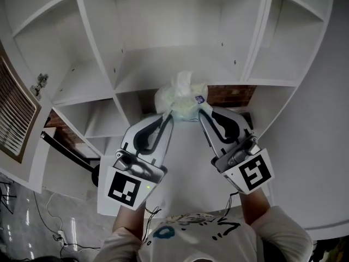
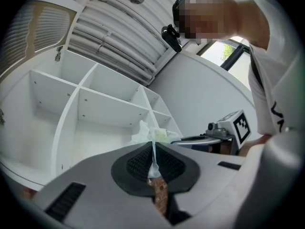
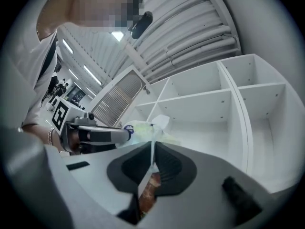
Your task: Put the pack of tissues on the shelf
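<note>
A pack of tissues (image 1: 181,98) in thin pale green-white plastic hangs in the air in front of the white shelf (image 1: 163,64). My left gripper (image 1: 168,116) is shut on the wrapper's left edge, my right gripper (image 1: 203,110) on its right edge. In the left gripper view the thin plastic runs between the black pads (image 2: 164,163) and the pack (image 2: 151,134) bulges beyond them. In the right gripper view the same wrapper (image 3: 148,129) is pinched between the pads, with the left gripper's body (image 3: 97,135) beside it. The pack is level with a middle compartment's board.
The shelf is divided into open white cubbies (image 1: 163,15), all bare. Brick wall (image 1: 232,94) shows through lower openings. A louvred vent panel (image 1: 13,113) stands at the left. A dark bar (image 1: 65,149) and cables (image 1: 49,217) are on the floor below left.
</note>
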{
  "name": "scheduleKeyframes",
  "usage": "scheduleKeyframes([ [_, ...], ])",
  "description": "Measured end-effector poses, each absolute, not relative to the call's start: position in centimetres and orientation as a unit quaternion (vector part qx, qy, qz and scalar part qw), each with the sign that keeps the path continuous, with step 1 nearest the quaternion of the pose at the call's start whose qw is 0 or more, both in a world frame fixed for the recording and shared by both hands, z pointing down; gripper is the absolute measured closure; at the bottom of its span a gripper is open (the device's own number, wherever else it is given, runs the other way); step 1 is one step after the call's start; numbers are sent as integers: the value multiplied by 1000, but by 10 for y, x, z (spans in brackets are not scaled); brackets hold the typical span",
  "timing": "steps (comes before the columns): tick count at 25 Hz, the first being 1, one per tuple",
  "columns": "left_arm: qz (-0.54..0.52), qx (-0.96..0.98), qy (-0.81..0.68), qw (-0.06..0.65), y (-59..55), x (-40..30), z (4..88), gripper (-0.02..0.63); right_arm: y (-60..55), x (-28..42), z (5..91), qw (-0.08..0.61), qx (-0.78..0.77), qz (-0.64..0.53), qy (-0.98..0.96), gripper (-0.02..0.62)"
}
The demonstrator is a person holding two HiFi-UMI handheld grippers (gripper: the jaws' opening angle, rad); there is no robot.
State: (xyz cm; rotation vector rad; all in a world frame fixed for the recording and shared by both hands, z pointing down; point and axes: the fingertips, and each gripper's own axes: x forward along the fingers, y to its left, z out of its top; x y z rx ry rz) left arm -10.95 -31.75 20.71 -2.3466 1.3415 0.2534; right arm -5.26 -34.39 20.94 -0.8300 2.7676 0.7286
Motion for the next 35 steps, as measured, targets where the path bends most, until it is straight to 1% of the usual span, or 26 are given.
scheduleKeyframes([
  [8, 78, -833, 495, 234, -359, -107, 183, 584, -388, -53, 186, 65, -279, 263, 921, 558],
  [11, 63, -822, 506, 254, -379, -111, 172, 584, -410, -59, 176, 61, -272, 264, 923, 558],
  [19, 47, -810, 520, 266, -387, -111, 177, 584, -416, -61, 180, 36, -280, 283, 917, 558],
  [24, 21, -811, 534, 236, -411, -121, 178, 584, -436, -70, 180, 15, -276, 265, 924, 558],
  [31, -14, -818, 541, 193, -441, -136, 178, 584, -462, -86, 182, -45, -276, 257, 925, 558],
  [35, -35, -824, 539, 173, -454, -138, 179, 584, -474, -89, 185, -61, -279, 241, 928, 558],
])
